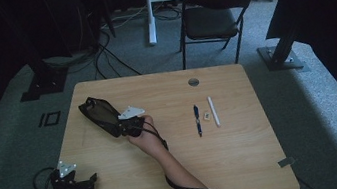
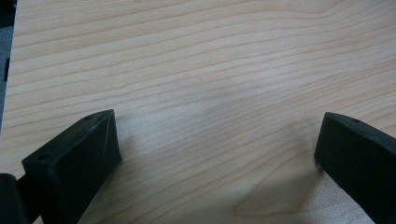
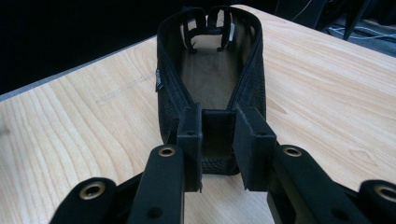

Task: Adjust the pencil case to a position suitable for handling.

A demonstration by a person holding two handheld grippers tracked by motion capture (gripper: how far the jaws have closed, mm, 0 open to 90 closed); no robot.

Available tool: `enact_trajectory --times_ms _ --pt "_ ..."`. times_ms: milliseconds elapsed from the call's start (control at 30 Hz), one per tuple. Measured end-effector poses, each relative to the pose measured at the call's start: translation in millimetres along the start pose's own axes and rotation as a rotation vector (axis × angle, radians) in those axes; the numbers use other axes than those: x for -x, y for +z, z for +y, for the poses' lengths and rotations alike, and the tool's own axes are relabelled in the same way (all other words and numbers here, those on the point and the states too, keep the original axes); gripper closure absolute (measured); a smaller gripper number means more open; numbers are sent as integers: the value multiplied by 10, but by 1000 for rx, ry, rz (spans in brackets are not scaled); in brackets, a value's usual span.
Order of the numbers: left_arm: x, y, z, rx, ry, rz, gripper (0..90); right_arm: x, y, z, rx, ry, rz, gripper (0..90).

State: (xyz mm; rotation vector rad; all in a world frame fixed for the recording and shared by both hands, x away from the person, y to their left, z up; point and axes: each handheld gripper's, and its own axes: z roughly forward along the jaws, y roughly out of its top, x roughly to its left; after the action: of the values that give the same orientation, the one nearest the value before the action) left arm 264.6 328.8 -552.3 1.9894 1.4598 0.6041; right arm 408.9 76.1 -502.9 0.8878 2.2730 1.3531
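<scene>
Table (image 1: 228, 166) of pale wood, right gripper (image 3: 218, 144) pinching mesh pouch (image 3: 212, 74) on it, left gripper (image 2: 217, 154) spread at table's near corner, pens (image 1: 197, 119) lying right of pouch, chair (image 1: 213, 17) beyond table on grey carpet (image 1: 319, 102)

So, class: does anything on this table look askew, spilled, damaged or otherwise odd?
Nothing is spilled or damaged. The black mesh pouch lies open and slantwise, its near end pinched by the right tool. The blue pen, white pen and small eraser lie neatly together.

My right claw (image 3: 217, 149) reaches forward across the surface (image 1: 225, 151), forearm stretched out, jaws squeezed in on the near end of the mesh pouch (image 3: 212, 79). My left claw (image 1: 85, 184) rests low at the near left corner, jaws spread wide with nothing between them.
</scene>
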Motion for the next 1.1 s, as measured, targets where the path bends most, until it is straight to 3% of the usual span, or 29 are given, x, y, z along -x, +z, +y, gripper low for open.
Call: enact_trajectory --times_ms 900,1100 --pt "1 0 0 1 -1 0 2 74 -373 -215 -3 -5 16 730" --pt "1 0 0 1 -1 0 2 74 -459 -283 0 -20 -8 730"
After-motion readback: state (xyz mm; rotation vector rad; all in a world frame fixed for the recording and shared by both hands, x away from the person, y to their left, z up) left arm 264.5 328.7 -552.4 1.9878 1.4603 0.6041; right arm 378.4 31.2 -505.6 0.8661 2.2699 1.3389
